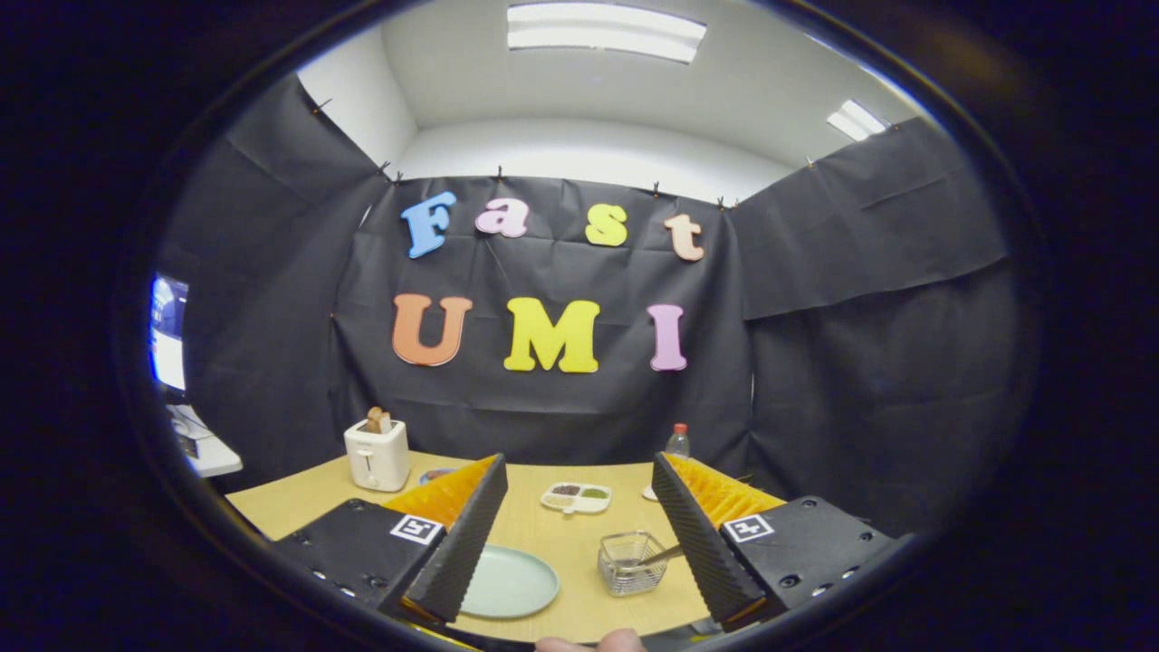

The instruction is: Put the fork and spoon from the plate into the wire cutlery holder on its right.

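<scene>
My gripper (579,548) is held above the wooden table, open, with nothing between its fingers. Below and between the fingers lies a pale green plate (512,582), partly hidden behind the left finger (466,543); its visible part is bare. To the plate's right stands the wire cutlery holder (631,563), close to the right finger (702,543). A piece of cutlery (659,556) leans in the holder, its handle pointing toward the right finger. I cannot tell whether it is the fork or the spoon.
A white toaster (378,455) with bread in it stands at the far left of the table. A small divided dish (577,496) sits beyond the holder, and a bottle (676,444) stands by the back wall. A fingertip (589,644) shows at the near edge.
</scene>
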A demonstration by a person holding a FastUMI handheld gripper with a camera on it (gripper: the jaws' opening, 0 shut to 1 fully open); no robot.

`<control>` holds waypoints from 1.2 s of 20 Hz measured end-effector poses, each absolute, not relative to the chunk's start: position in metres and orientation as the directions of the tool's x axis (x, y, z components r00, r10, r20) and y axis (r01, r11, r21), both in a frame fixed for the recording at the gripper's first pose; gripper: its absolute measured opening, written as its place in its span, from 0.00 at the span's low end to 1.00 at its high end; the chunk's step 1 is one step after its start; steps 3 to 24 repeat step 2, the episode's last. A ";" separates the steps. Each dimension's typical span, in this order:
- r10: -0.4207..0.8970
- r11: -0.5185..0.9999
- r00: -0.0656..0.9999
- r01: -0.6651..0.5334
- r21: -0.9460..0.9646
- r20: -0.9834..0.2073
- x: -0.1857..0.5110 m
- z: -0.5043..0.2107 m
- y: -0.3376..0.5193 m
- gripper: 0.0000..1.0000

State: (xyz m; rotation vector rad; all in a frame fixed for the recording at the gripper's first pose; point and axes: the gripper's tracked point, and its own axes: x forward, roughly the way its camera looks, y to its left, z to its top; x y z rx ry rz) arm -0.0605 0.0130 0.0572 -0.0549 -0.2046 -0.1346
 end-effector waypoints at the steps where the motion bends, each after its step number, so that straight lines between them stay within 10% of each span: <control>1: -0.123 0.990 0.972 0.133 -0.041 0.199 -0.059 0.054 0.015 0.96; 24: -0.119 0.991 0.975 0.129 -0.041 0.190 -0.058 0.052 0.018 0.96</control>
